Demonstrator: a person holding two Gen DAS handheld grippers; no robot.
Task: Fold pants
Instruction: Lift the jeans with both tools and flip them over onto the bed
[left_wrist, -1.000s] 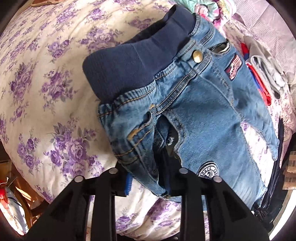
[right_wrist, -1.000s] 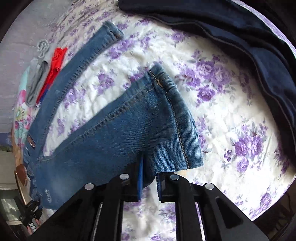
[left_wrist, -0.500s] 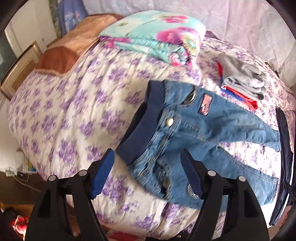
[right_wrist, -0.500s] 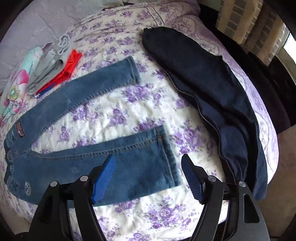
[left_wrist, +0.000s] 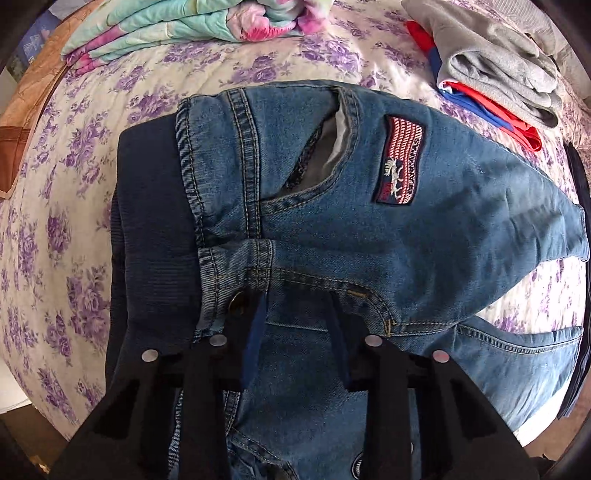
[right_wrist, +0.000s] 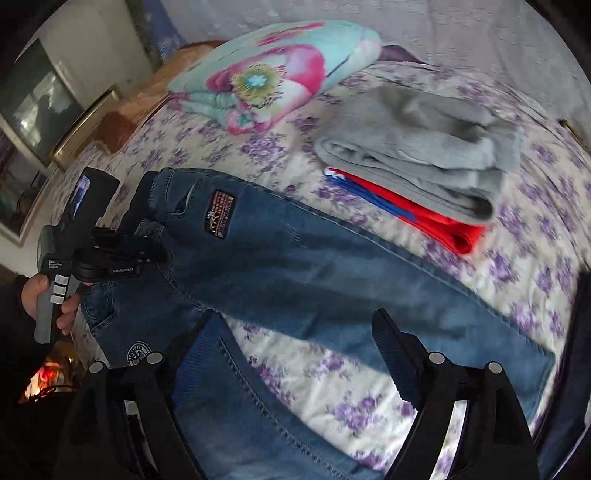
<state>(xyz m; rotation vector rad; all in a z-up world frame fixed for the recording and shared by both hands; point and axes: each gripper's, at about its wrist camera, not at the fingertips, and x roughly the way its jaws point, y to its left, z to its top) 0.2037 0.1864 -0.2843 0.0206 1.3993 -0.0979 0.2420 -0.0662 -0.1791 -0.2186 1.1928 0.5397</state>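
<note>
The jeans (right_wrist: 295, 266) are lying spread across the flowered bed (left_wrist: 74, 206), legs apart. The left gripper (left_wrist: 295, 314) is closing at the fly, seemingly pinching denim; the right gripper (right_wrist: 291, 332) is hanging wide open, empty, over the legs. Next, I judge, is laying one leg onto the other

Left wrist view close above jeans (left_wrist: 369, 229) waistband, facing straight down, right wrist view higher, oblique, both share jeans (right_wrist: 295, 266), bedspread (left_wrist: 74, 206).
</note>
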